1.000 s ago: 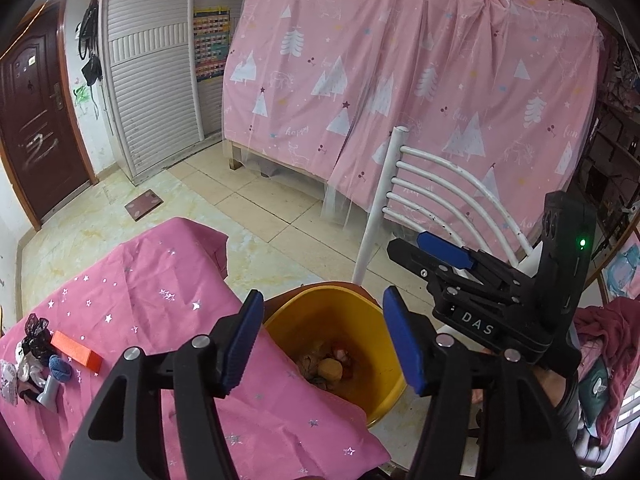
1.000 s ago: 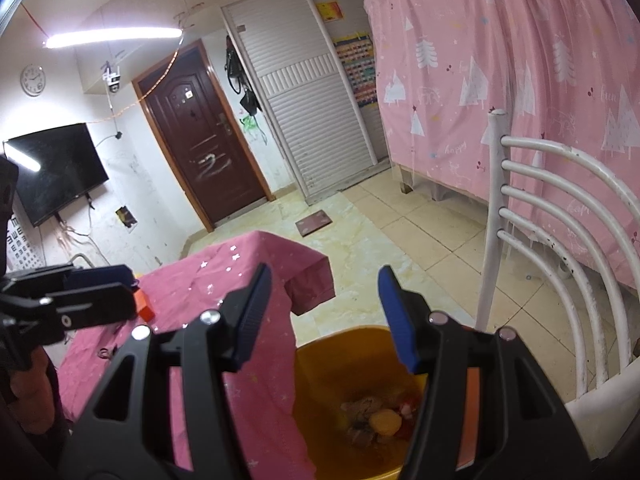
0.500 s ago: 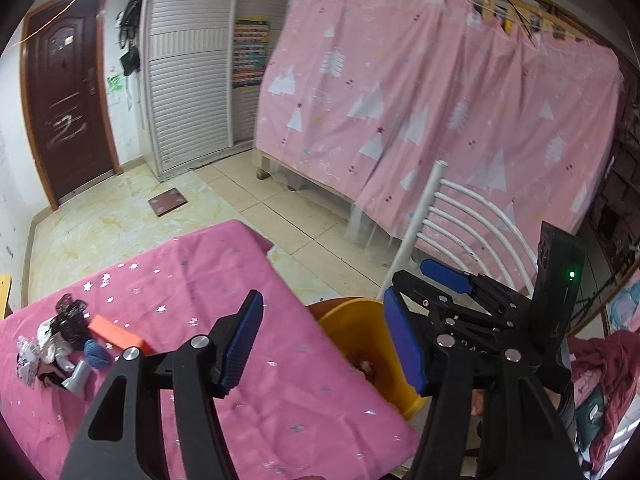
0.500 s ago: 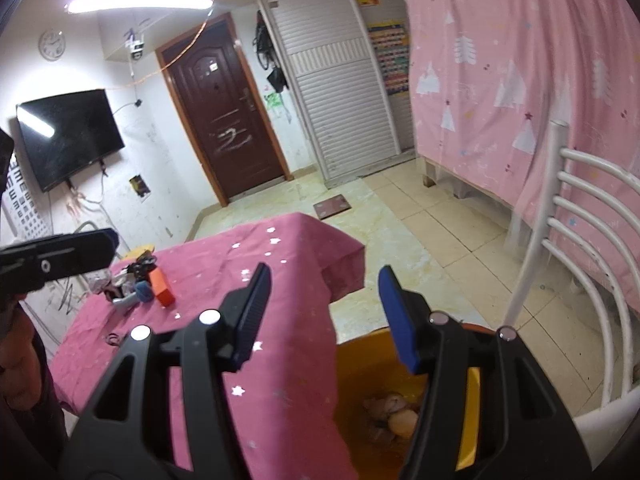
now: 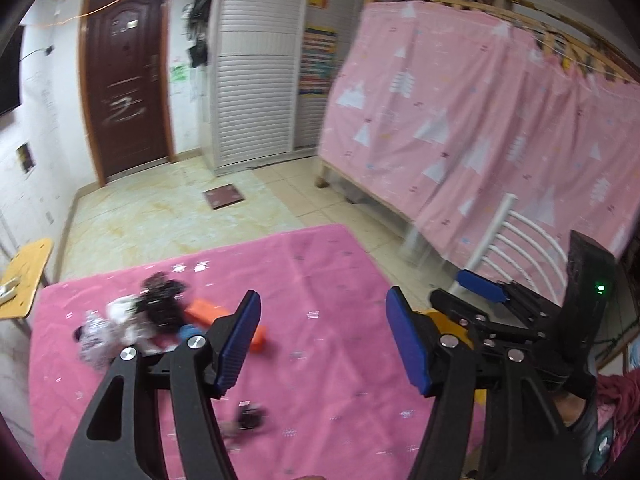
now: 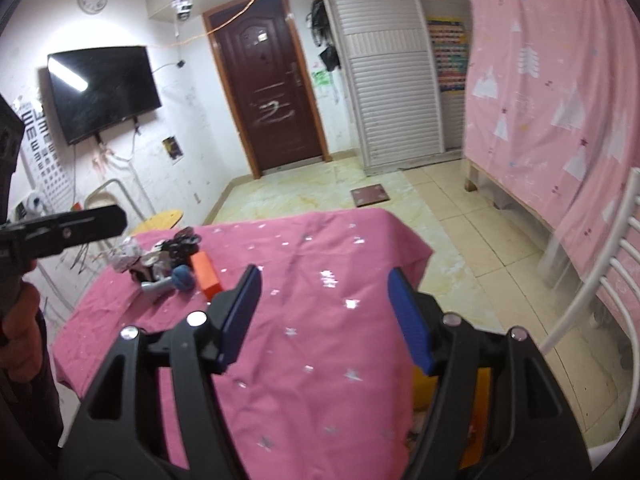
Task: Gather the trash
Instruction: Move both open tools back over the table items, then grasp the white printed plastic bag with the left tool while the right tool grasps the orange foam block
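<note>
Trash [image 6: 168, 260] sits in a small heap at the left of the frame in the right wrist view, on the far left part of the pink star-printed surface [image 6: 320, 320]; the heap holds crumpled black and white scraps, a blue ball-like piece [image 6: 183, 277] and an orange box [image 6: 205, 274], all touching or just beside one another; in the left wrist view the same heap is blurred at the centre left, and a small dark scrap [image 5: 250, 418] lies apart from it, lower in the frame; the left gripper [image 5: 324, 344] fills the bottom of its own view with its blue-padded fingers [image 5: 236, 346] spread apart and nothing between them; the right gripper [image 6: 324, 318] stands likewise in its view, its jaws having just been opening, with only bare cloth showing between the fingers [image 6: 410, 322]; a yellow bin [image 5: 444, 322] shows at the right of the left wrist view, largely hidden behind the grippers, just off the surface's right edge; a white chair back [image 6: 592, 288] stands at the right edge of the right wrist view, near a pink curtain [image 6: 552, 92]; a dark door [image 6: 268, 92] and a wall television [image 6: 104, 88] occupy the upper left; a hand [image 6: 20, 328] grips the other tool's handle at the left edge.
</note>
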